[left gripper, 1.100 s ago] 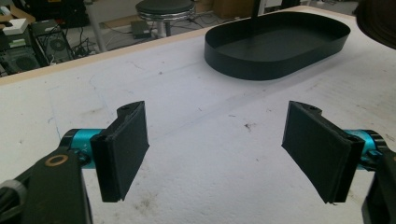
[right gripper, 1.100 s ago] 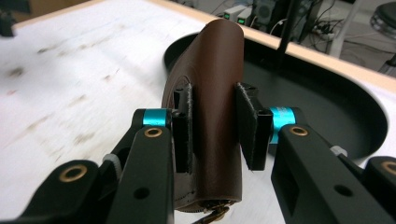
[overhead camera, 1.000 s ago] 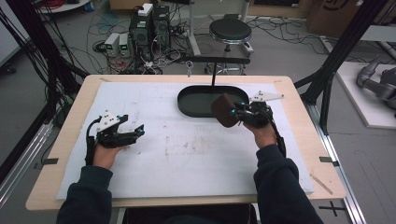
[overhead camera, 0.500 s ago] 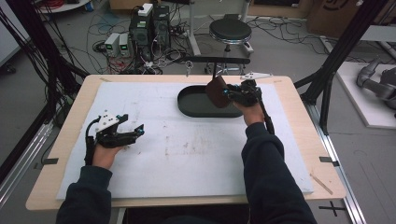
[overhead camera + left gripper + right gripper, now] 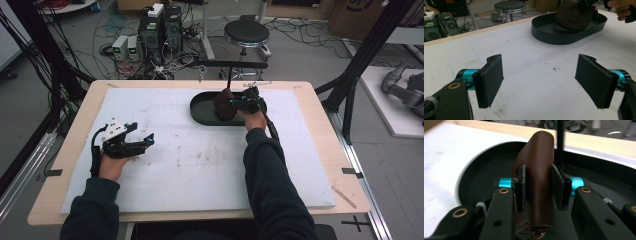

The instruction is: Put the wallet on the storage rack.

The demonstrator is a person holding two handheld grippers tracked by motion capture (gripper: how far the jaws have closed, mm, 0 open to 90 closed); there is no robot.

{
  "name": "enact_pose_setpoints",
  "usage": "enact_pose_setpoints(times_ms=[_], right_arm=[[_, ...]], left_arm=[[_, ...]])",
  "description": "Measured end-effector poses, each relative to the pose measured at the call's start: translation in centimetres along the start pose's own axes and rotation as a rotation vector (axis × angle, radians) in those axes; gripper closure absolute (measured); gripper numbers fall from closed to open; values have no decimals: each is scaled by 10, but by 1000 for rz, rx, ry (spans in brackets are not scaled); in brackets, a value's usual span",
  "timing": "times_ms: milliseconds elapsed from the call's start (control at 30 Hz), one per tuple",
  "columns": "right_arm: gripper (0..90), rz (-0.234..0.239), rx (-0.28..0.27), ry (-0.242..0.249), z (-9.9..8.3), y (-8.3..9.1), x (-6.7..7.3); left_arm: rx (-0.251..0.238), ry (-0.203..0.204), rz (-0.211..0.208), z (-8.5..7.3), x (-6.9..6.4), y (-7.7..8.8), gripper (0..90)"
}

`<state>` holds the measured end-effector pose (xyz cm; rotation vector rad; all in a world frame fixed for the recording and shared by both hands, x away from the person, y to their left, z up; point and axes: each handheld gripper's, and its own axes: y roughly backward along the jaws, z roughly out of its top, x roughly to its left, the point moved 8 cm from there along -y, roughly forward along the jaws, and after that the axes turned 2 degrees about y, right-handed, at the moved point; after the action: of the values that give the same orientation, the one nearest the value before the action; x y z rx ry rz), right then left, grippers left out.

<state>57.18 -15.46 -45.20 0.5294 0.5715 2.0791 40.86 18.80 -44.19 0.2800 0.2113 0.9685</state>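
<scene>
My surface (image 5: 320,165) is a wooden top under a white, lightly stained sheet (image 5: 200,165). A black oval tray (image 5: 200,107) sits toward its far edge. My right hand-held gripper (image 5: 239,104) holds a brown leather pouch (image 5: 537,170) upright over the tray; the jaws have just been easing open, and pad contact appears to remain. My left hand-held gripper (image 5: 539,82) rests wide open and empty. Behind: a stool (image 5: 246,34), computers (image 5: 162,25), cables.

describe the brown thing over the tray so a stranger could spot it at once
Find the white mat on the wooden table, then the black oval tray at its far edge. Over that tray the right claw grips a small brown leather pouch, the one brown, soft thing among black parts.
</scene>
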Motion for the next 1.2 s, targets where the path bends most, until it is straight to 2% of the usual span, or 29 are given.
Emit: enact_pose_setpoints(times_ms=[67, 167, 233, 300, 400, 533, 567, 600, 667, 733, 800, 867, 900, 967, 1100, 1133, 1200], right_arm=[[651, 1, 4, -42, -2, 0, -4], [602, -25, 16, -35, -3, 1, -9], [482, -56, 13, -34, -3, 4, -13], [475, -40, 9, -40, -1, 8, -15], [455, -37, 42, 15, -3, 16, -14], [397, -10, 70, 88, -3, 35, -8], [378, 10, 82, 97, -3, 41, -6], [374, 63, 98, 104, -5, 48, -1], [351, 93, 112, 124, -8, 60, 4], [328, 108, 48, 172, -11, 76, 9], [246, 91, 75, 203, -19, 91, 9], [244, 93, 17, 229, -25, 109, 9], [234, 85, 17, 238, -30, 118, 8], [208, 72, -41, 262, -38, 133, 5], [198, 10, -102, 315, -60, 156, -4], [198, 5, -109, 319, -66, 161, -6], [198, -2, -115, 294, -78, 169, -11]], left_arm=[[2, -2, -1, 0, 0, 0, 221], [3, -3, -3, 0, 0, 0, 221], [4, -4, -3, 0, -1, 0, 221], [2, 0, -5, 0, -1, 0, 221], [3, 7, -8, -1, -1, -1, 221], [2, 15, -12, -1, 0, -1, 221], [1, 18, -15, -1, 0, -1, 221], [2, 23, -18, -1, 0, 0, 221], [2, 36, -24, -1, 0, 0, 221], [1, 50, -27, -1, 1, 0, 221], [2, 66, -30, -1, 3, 1, 215], [3, 95, -36, -2, 4, 1, 213], [4, 104, -37, -2, 5, 2, 214], [-1, 112, -28, -1, 7, 3, 213], [-25, 114, -15, 1, 10, 6, 214], [-27, 112, -14, 2, 11, 6, 214], [-33, 108, -8, 2, 12, 7, 213]])
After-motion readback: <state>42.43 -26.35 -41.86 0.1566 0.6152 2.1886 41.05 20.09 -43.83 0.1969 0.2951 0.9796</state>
